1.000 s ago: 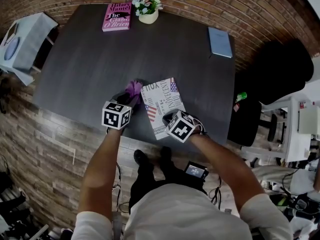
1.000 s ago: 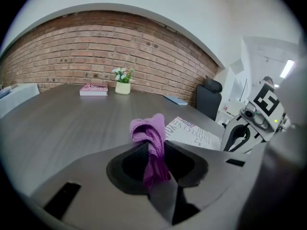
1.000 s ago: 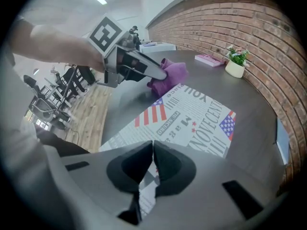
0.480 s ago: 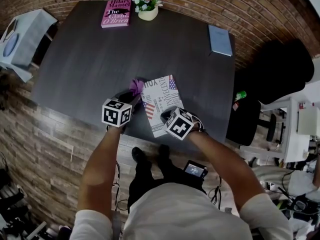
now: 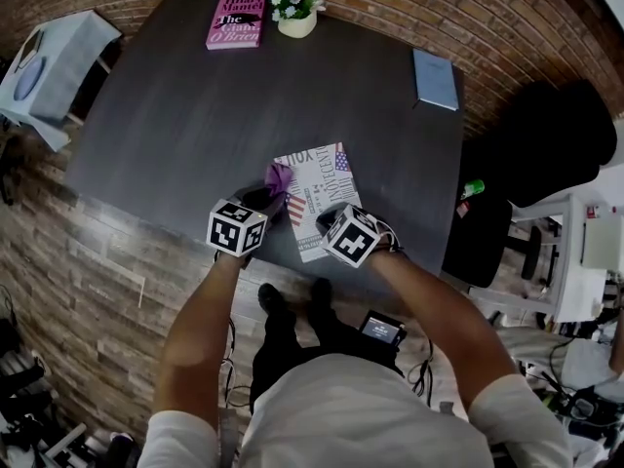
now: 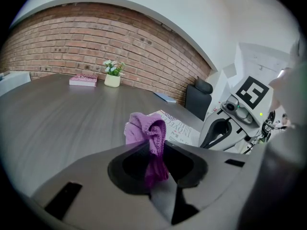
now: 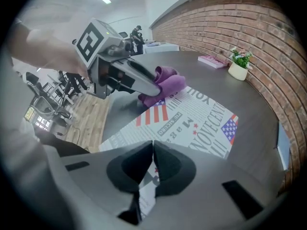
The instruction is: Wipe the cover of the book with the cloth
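The book [image 5: 320, 201], with a white newspaper-print cover and flag pictures, lies near the front edge of the dark table [image 5: 175, 115]. My left gripper [image 5: 268, 195] is shut on a purple cloth [image 5: 279, 176]; its jaws have just been closing a little with the cloth between them. The cloth [image 6: 146, 131] bunches out past the fingertips and sits at the book's left edge [image 7: 163, 85]. My right gripper [image 5: 329, 224] is shut with nothing in it, its tips [image 7: 153, 150] down over the near part of the cover [image 7: 196, 123].
At the table's far edge lie a pink book [image 5: 234, 22] and a small flower pot [image 5: 295, 8]. A pale blue book [image 5: 434, 78] lies at the far right. A black chair [image 5: 546, 135] stands right of the table, a small side table [image 5: 49, 76] left.
My left gripper has carried the cloth rightwards, from the bare table beside the book to the book's left edge. The right gripper has stayed on the book.
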Motion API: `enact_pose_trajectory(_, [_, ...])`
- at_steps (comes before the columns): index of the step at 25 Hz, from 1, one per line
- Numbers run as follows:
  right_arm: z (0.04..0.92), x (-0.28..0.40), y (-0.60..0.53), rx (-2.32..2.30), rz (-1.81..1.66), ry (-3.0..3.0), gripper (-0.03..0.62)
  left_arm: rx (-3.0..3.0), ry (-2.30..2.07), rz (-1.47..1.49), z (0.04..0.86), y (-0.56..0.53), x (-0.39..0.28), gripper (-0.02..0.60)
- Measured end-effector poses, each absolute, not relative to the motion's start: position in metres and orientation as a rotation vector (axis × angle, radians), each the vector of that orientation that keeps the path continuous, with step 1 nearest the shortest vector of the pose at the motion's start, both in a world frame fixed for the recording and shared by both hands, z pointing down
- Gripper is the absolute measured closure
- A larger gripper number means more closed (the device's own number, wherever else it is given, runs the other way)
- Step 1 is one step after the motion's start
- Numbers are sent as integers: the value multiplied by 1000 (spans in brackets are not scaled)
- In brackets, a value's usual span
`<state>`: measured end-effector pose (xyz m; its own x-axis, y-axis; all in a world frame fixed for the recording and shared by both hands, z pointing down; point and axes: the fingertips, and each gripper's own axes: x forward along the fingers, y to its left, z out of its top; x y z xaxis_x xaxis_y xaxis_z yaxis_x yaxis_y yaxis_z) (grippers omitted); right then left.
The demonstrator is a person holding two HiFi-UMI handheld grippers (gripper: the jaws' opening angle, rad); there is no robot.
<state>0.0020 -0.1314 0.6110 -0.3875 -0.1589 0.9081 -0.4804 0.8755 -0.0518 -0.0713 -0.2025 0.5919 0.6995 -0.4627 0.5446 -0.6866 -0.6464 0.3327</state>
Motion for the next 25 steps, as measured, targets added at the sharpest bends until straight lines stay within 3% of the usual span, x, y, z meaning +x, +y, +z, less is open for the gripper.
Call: enact_pose_trajectory(25, [611, 0, -134, 460, 319, -1967, 574, 2377, -820, 608, 593, -128, -54, 489])
